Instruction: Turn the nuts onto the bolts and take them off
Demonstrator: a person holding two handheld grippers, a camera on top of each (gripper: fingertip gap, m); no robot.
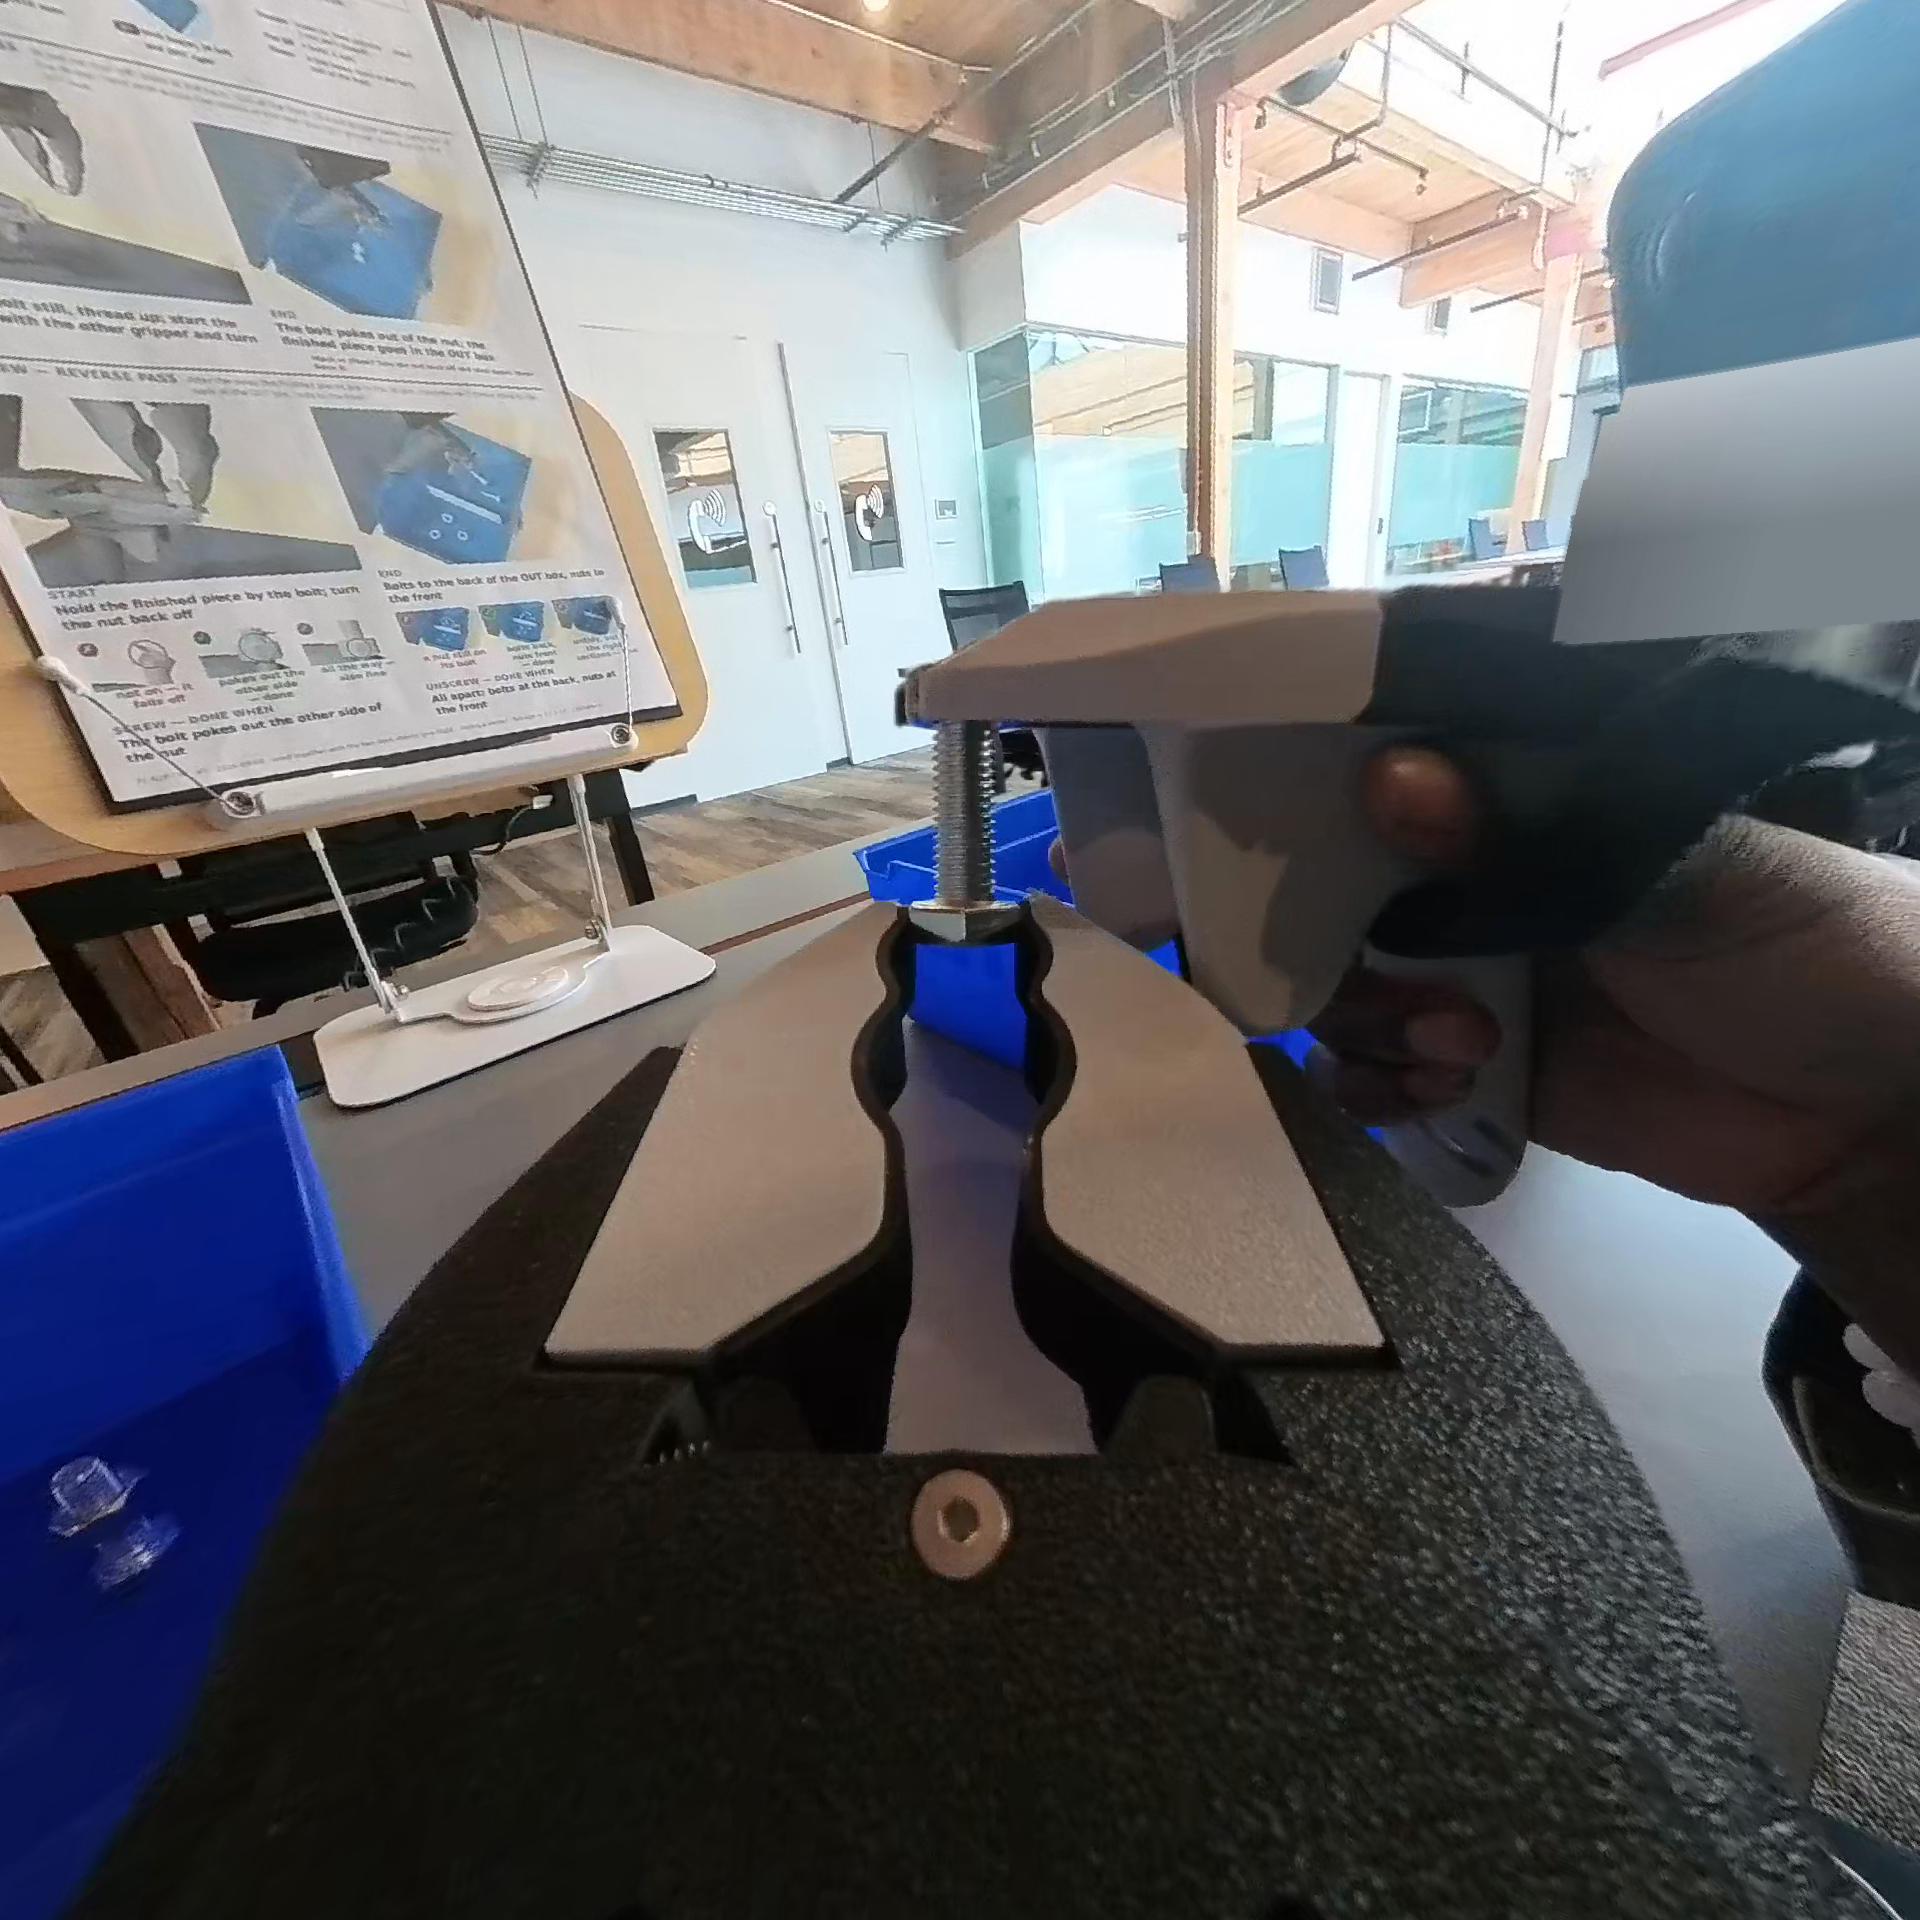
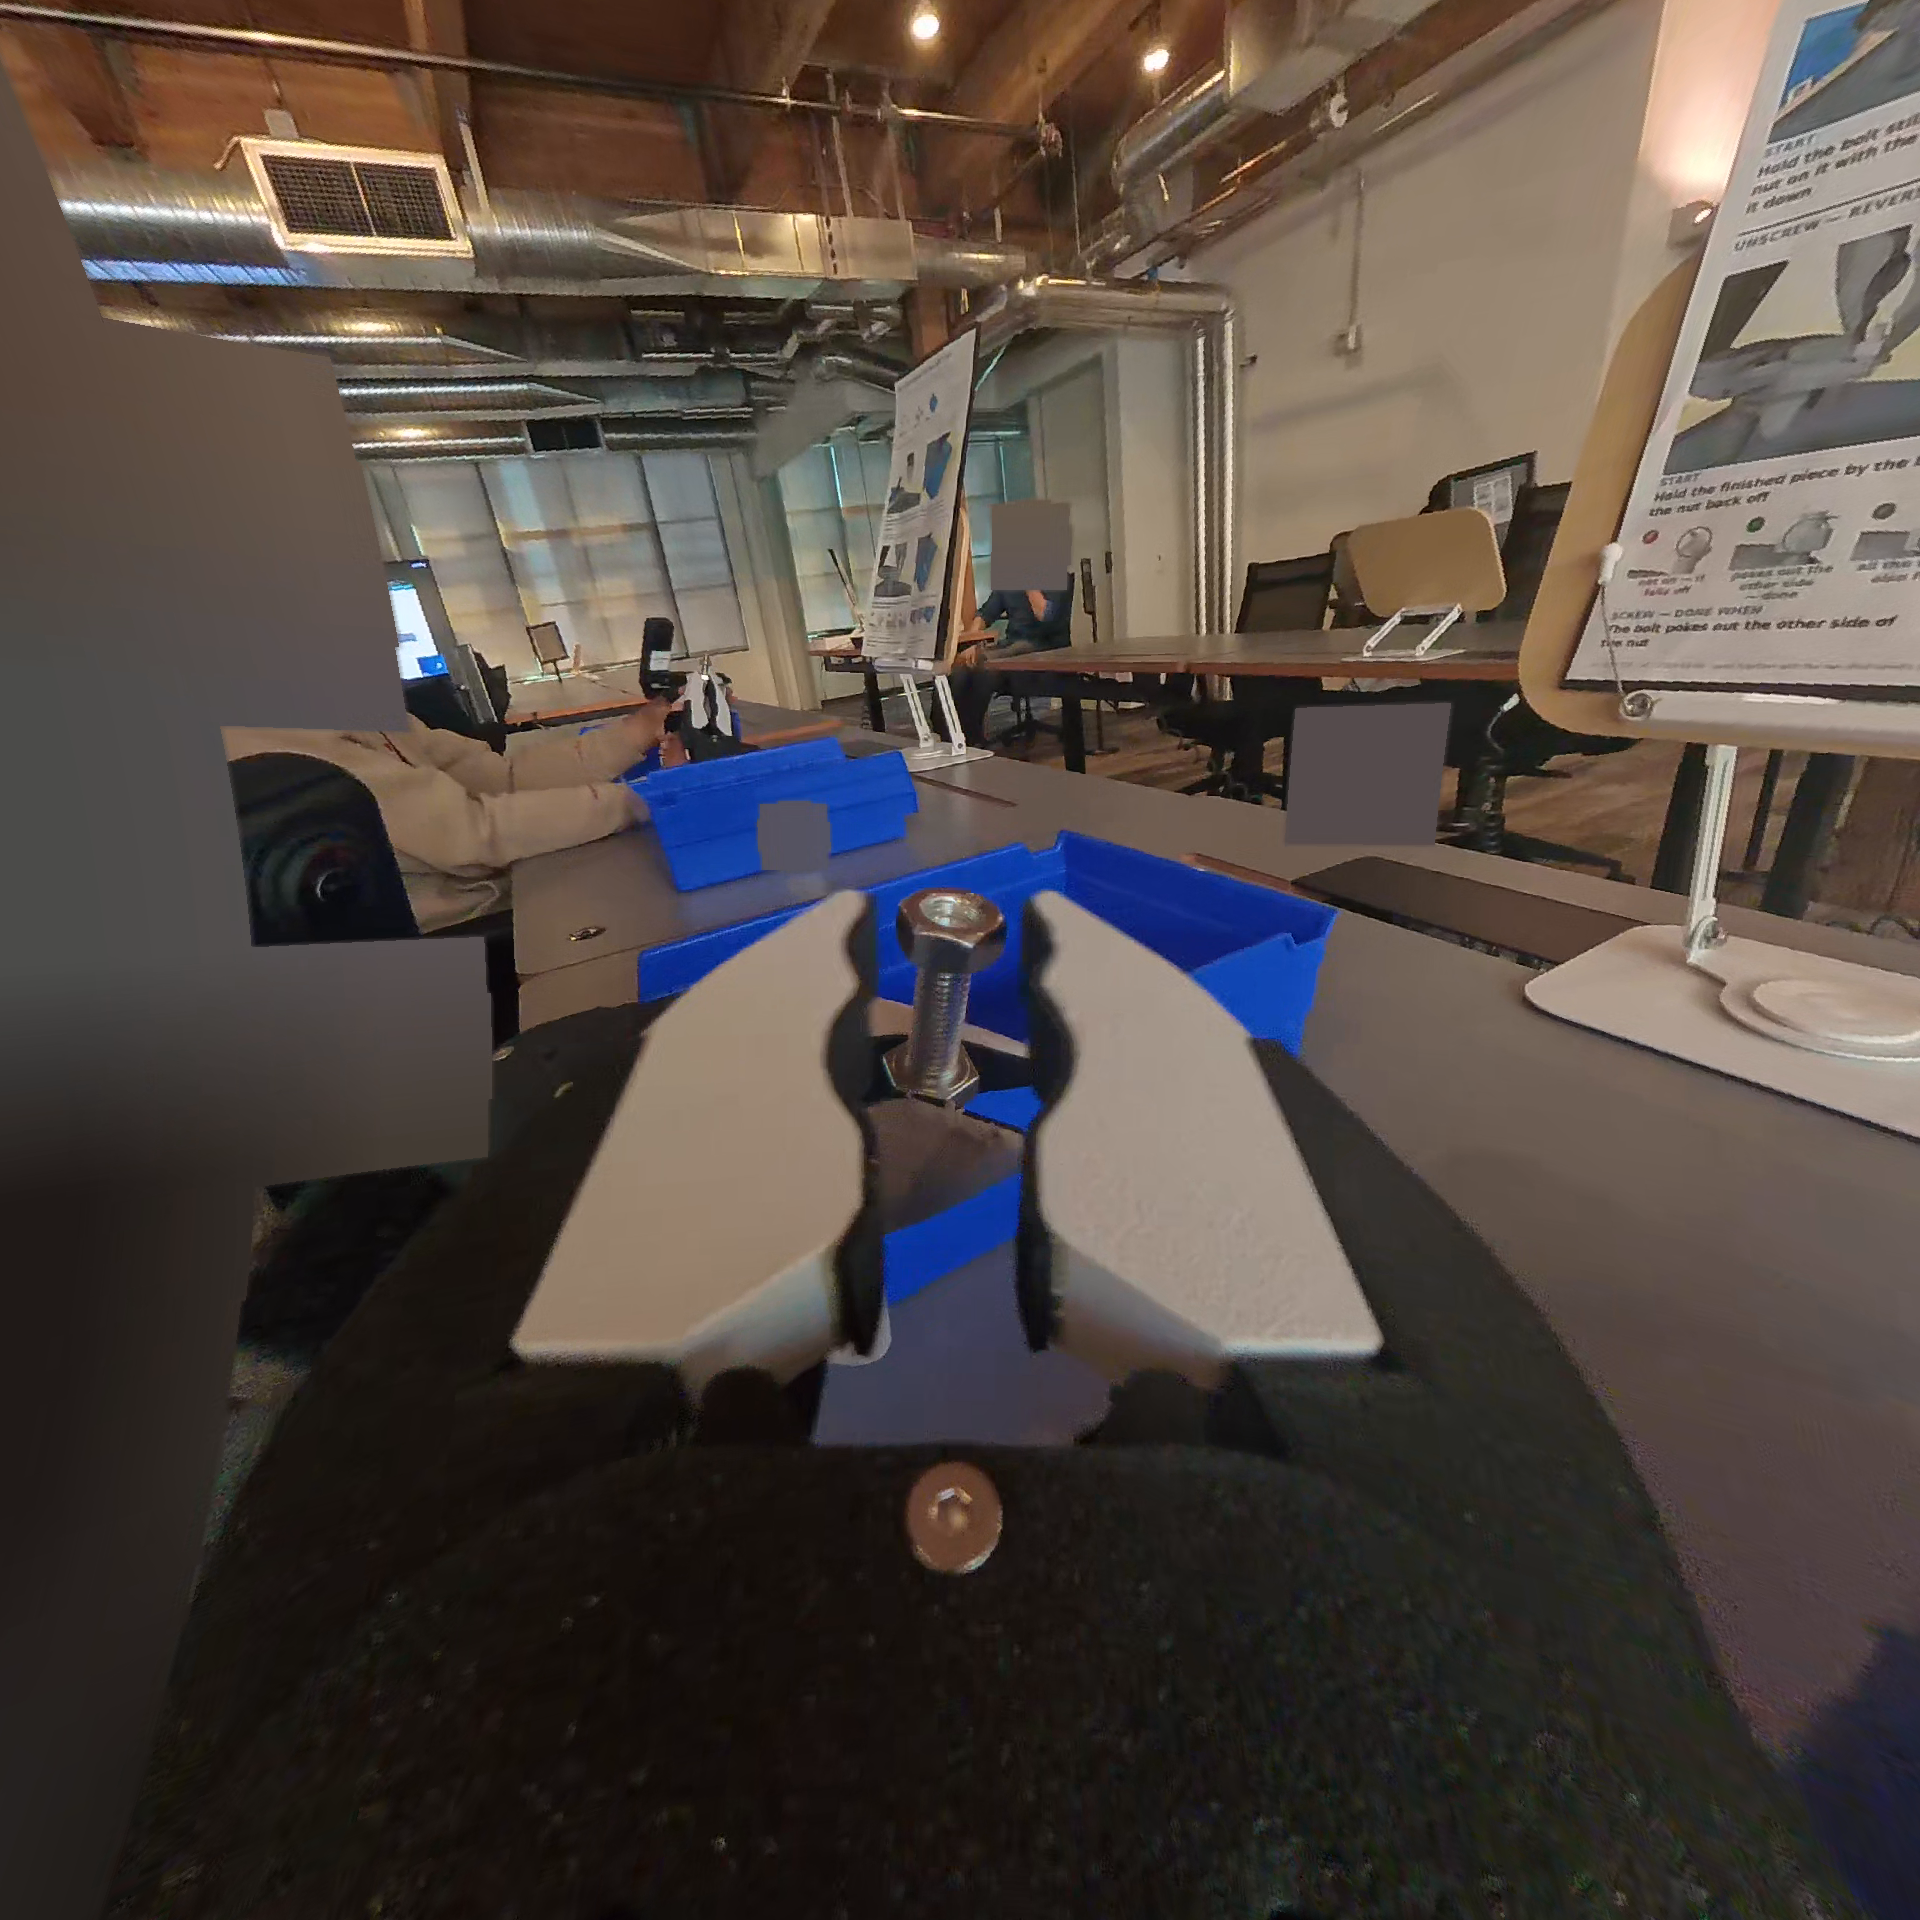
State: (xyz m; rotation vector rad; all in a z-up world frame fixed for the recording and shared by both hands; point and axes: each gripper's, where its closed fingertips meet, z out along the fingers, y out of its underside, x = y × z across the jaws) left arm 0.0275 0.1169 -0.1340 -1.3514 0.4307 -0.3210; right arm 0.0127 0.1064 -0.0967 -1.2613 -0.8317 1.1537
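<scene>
The work surface is a dark grey table in an open office with exposed wooden beams; from left to right it carries a blue bin, an instruction sheet on a white stand, and a second blue bin. The bolt stands upright above this second bin, long axis vertical, head down and threaded end up. The left gripper is closed on the bolt head, while the right gripper has its fingers set around the nut at the bolt's upper end, apparently touching it.
</scene>
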